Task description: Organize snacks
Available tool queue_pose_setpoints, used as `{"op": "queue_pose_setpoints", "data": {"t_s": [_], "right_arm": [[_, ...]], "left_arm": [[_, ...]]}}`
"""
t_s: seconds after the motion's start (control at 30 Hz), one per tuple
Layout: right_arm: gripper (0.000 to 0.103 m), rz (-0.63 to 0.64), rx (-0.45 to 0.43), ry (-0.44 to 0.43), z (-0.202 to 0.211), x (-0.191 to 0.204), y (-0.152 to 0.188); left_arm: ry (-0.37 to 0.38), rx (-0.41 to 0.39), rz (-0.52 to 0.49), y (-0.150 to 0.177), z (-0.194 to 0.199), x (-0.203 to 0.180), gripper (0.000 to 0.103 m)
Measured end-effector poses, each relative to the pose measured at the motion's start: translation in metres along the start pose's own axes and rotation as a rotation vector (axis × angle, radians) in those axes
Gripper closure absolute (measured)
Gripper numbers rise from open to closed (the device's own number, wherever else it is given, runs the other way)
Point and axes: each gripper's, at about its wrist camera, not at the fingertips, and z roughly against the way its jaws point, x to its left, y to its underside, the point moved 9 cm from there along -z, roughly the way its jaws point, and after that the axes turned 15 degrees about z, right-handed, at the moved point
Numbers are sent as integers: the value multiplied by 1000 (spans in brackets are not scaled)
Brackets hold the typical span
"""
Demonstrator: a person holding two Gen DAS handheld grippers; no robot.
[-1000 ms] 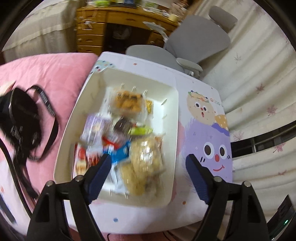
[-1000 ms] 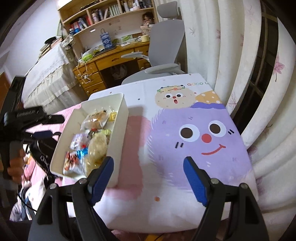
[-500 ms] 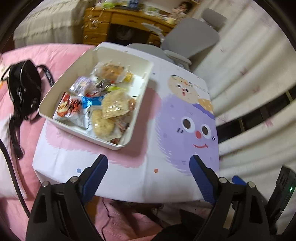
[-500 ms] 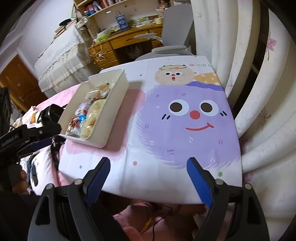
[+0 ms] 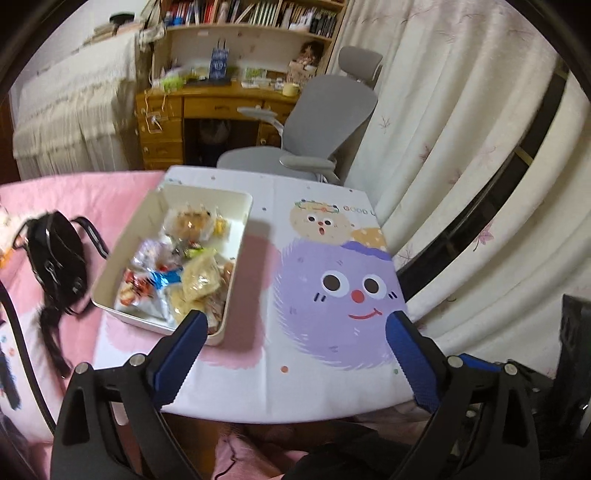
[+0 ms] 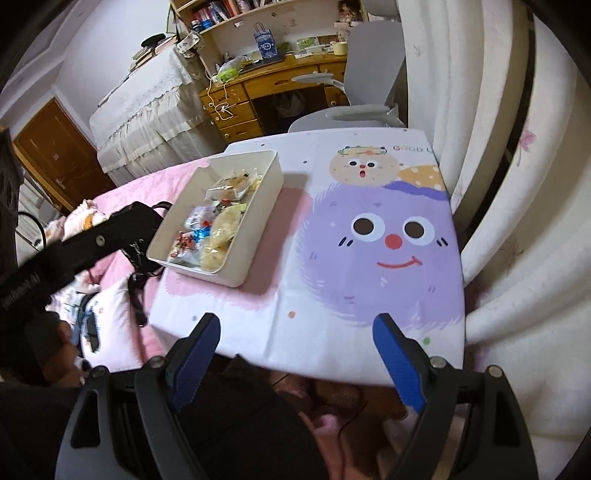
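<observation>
White box (image 5: 242, 236) of snacks (image 5: 177, 273) sat left of centre; my left tool (image 5: 295, 338), jaws just widening, and right tool (image 6: 295, 347) were both spread, empty. Judged: finish clear.

Grey chair (image 5: 325, 122) by wood desk (image 5: 221, 110); black bag (image 5: 55, 258) on pink bedding.

This is a home bedroom: a pink bedspread (image 5: 92, 192) lies beside a small table with a cartoon-printed cloth (image 5: 332, 295), and beyond stand a wooden desk (image 5: 207, 110), a grey office chair (image 5: 325, 114), crowded bookshelves (image 5: 258, 14) and floral curtains (image 5: 461, 110).
</observation>
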Motion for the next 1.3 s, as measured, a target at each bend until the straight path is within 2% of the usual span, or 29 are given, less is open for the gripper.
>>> {"op": "queue_pose_setpoints", "data": {"t_s": [0.1,0.3,0.5,0.93,1.3], "right_arm": [[18,14,-13,60,10,-1,2],[13,24,-32,75,11,-1,10],[0,-6,-29,113,7,-15,19],[0,-3,-53,126,7,-21,13],[0,-18,-52,144,6,-25,9]], "left_arm": [[-65,-30,-21,4,7,1,1],[-160,-48,-42,17,6,3,1],[-181,-36,-53,32,-2,0,1],[-245,-54,-33,30,-7,3,1],[-254,-56,-51,26,-6,2,1]]}}
